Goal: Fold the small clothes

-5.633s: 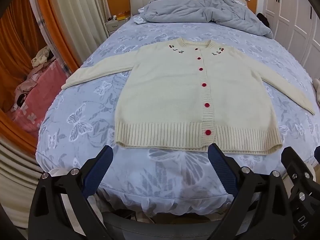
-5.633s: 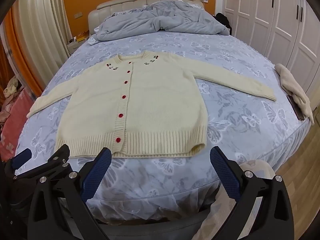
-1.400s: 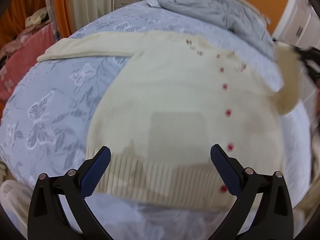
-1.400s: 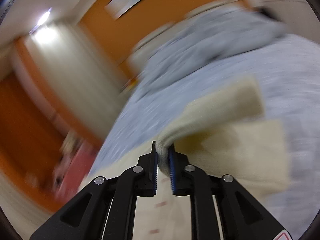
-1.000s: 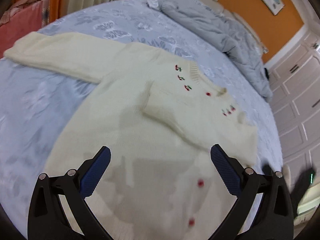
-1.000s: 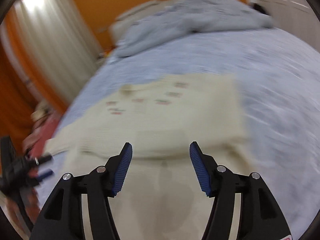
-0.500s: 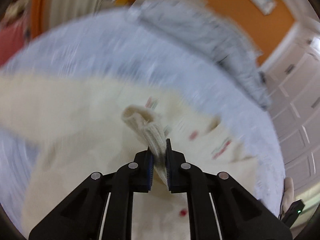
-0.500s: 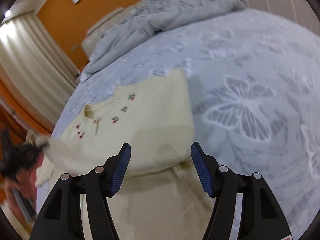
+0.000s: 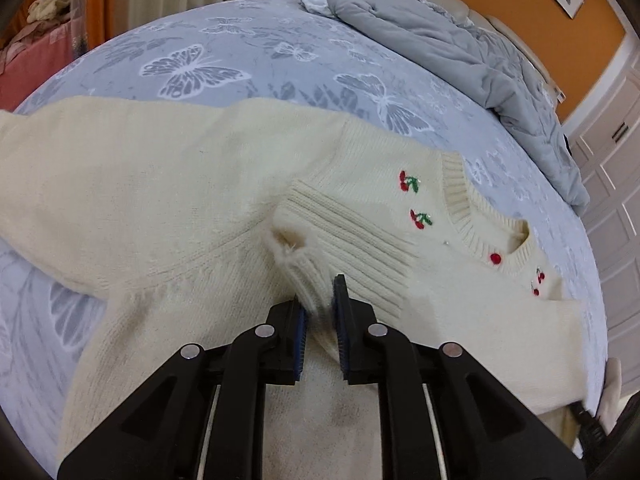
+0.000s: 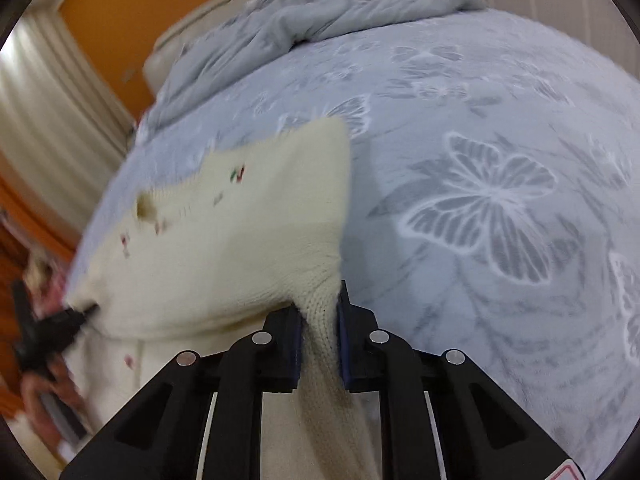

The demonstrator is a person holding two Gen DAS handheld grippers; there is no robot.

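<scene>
Cardigan (image 9: 168, 208), cream knit with red cherries, lies spread on the bed (image 9: 256, 60), filling the lower half of both views. Left claw (image 9: 320, 312), bottom centre, pinches the ribbed sleeve cuff (image 9: 344, 248) folded across the chest; its jaws have just eased slightly. Right claw (image 10: 318, 330) has just closed on a fold of the cardigan's edge. Grey duvet (image 9: 460, 52) sits upper right.

left hand-held gripper (image 9: 320, 312) clamped, right hand-held gripper (image 10: 319, 330) clamped
</scene>
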